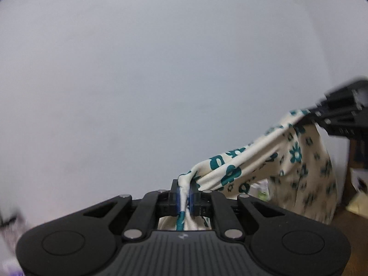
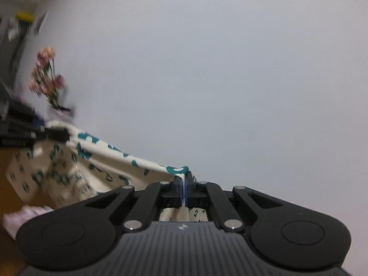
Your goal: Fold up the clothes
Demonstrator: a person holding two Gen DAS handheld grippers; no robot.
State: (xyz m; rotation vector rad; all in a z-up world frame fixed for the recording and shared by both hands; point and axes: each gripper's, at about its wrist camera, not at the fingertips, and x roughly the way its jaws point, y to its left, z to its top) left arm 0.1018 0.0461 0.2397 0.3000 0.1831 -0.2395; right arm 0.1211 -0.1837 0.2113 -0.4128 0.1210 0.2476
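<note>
A cream garment with teal flowers (image 1: 287, 158) hangs in the air, stretched between both grippers. My left gripper (image 1: 185, 195) is shut on a bunched corner of it, the cloth squeezed between the blue pads. In the left wrist view my right gripper (image 1: 315, 115) holds the far corner at the right edge. My right gripper (image 2: 184, 184) is shut on a thin edge of the same garment (image 2: 76, 168). The left gripper (image 2: 62, 135) shows at the left of the right wrist view, pinching the other corner. The rest of the cloth droops below and is blurred.
A plain white wall (image 1: 161, 80) fills most of both views. A bunch of pink flowers (image 2: 46, 76) stands at the left against the wall. A wooden surface (image 1: 354, 237) shows low at the right, with a pale folded item (image 2: 20, 216) on wood in the right wrist view.
</note>
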